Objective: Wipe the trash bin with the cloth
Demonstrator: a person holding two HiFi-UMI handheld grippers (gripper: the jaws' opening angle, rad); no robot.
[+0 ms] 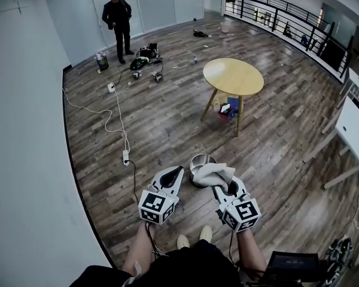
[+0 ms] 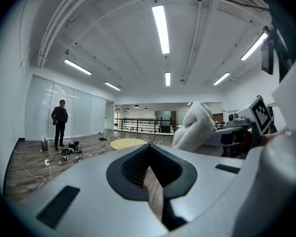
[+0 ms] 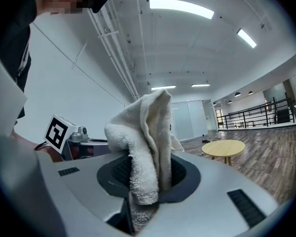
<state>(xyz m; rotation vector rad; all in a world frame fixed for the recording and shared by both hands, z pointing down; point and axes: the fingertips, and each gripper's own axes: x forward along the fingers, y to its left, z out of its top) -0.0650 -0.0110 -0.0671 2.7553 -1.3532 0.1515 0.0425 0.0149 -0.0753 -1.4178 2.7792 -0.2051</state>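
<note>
The shiny metal trash bin [image 1: 197, 159] stands on the wood floor just ahead of both grippers. A white terry cloth [image 1: 219, 173] is bunched over the bin's right rim, and my right gripper [image 1: 225, 186] is shut on it. In the right gripper view the cloth [image 3: 148, 142] rises out of the right gripper [image 3: 149, 168] and hides the bin. My left gripper [image 1: 178, 171] sits shut and holding nothing, to the left of the bin. The left gripper view looks level across the room, over the left gripper [image 2: 150, 151], with the cloth [image 2: 195, 127] at right.
A round yellow table [image 1: 233, 76] stands further ahead, with a red and blue item [image 1: 228, 109] under it. A power strip and cable [image 1: 125, 156] lie left of the bin. A person [image 1: 118, 23] stands far back beside gear on the floor [image 1: 145, 58]. A white wall runs along the left.
</note>
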